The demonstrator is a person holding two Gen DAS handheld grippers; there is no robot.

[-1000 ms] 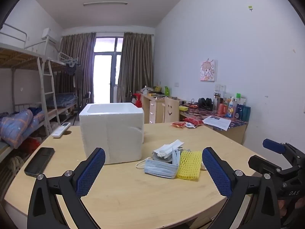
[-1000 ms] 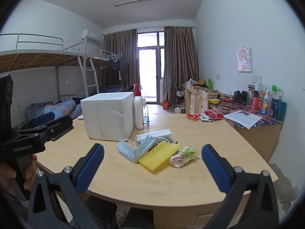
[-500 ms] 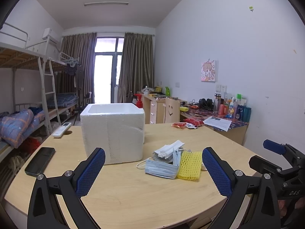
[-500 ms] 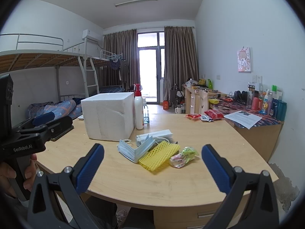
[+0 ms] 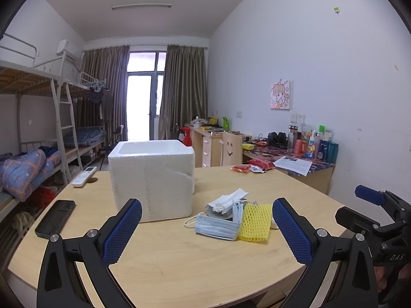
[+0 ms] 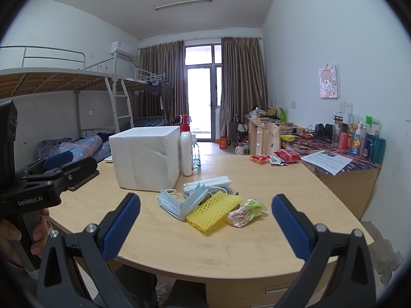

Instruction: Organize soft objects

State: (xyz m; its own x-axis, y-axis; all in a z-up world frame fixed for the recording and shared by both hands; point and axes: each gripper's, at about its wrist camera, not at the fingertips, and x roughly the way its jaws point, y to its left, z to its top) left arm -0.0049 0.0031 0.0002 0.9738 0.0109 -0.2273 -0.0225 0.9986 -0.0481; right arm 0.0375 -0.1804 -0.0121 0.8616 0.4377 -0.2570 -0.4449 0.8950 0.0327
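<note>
A pile of soft things lies on the round wooden table (image 5: 179, 261): blue face masks (image 5: 218, 227) (image 6: 177, 202), a yellow foam net (image 5: 255, 222) (image 6: 214, 209), white folded masks (image 5: 227, 200) and a crumpled colourful wrapper (image 6: 246, 211). An open white foam box (image 5: 152, 177) (image 6: 146, 159) stands left of the pile. My left gripper (image 5: 206, 229) is open and empty, held short of the pile. My right gripper (image 6: 205, 227) is open and empty, also short of the pile.
A black phone (image 5: 55, 218) and a white remote (image 5: 84, 176) lie left of the box. A white spray bottle (image 6: 186, 151) stands behind the box. Red snack packets (image 6: 274, 157) lie at the far edge. A cluttered desk (image 6: 341, 151) stands at the right wall.
Both grippers have barely drifted; nothing on the table has moved.
</note>
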